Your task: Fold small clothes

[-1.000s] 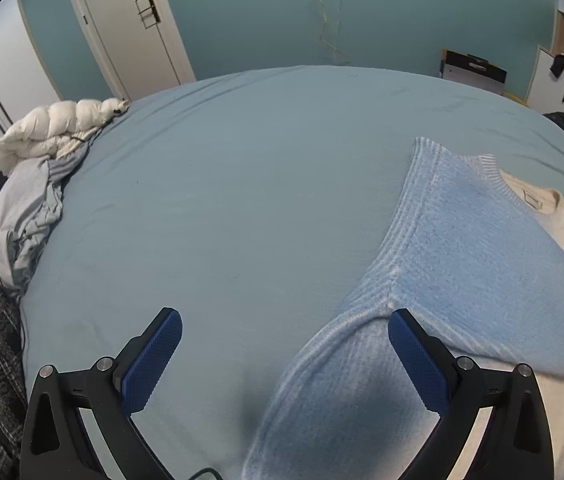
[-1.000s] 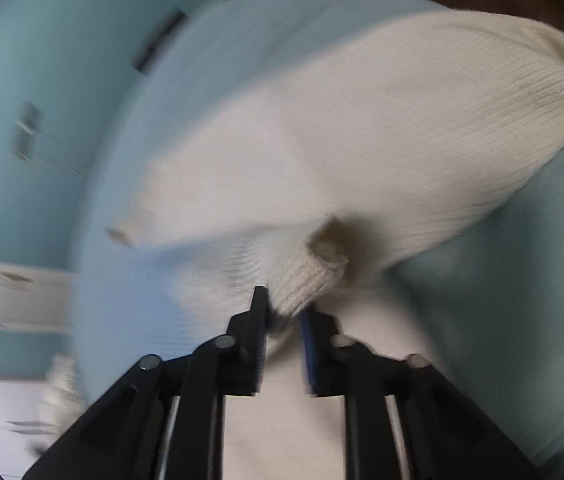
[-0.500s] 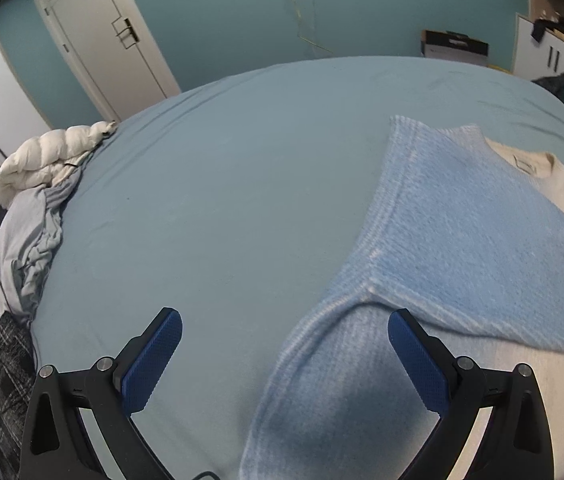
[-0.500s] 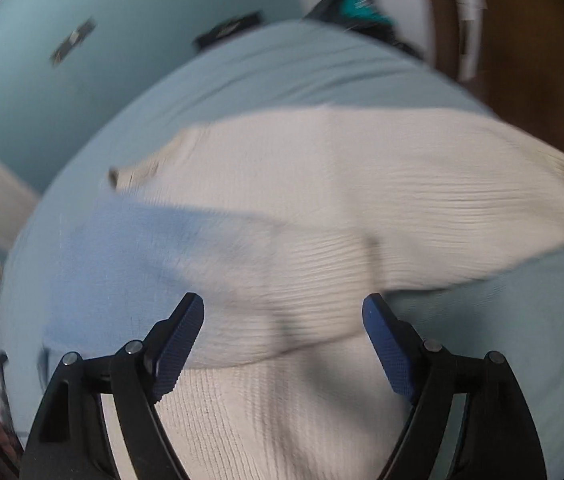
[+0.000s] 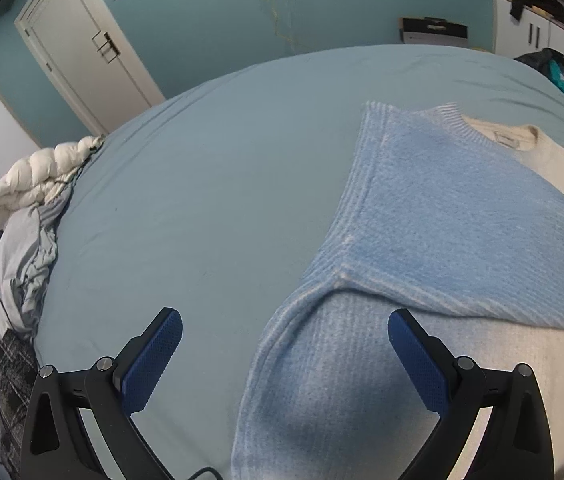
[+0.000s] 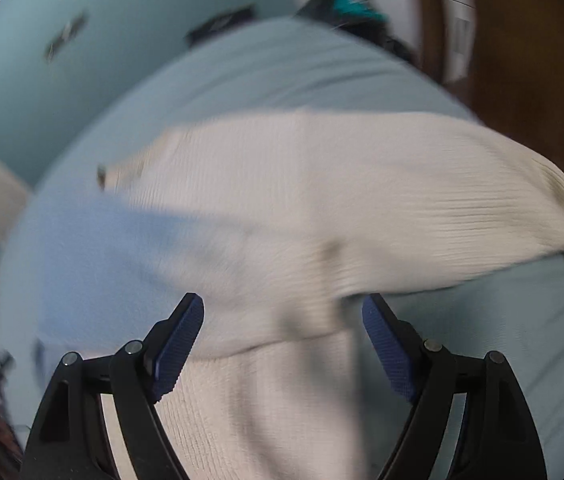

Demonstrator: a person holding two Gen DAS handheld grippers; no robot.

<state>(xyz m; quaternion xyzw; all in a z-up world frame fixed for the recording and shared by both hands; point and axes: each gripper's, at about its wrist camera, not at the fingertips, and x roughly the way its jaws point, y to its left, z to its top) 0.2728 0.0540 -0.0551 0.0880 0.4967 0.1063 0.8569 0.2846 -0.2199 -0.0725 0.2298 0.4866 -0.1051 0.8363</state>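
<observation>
Blue-and-cream knit sweater [image 5: 442, 208] folded on bed [image 5: 221, 184]

- The left wrist view looked steeply down and forward over the bed [image 5: 209, 184] from close above it, its two fingers [image 5: 153, 360] framing the lower edge, with the door [image 5: 81, 44] and far wall at the top.
- The right wrist view also tilted down from close by, facing across the same bed [image 6: 282, 64]; it was blurred, so the far background could not be read with confidence.
- Both views shared the sweater [image 5: 450, 216] lying on the bed: its blue half filled the left view's right side, its cream half [image 6: 342, 184] the middle of the right view.
</observation>
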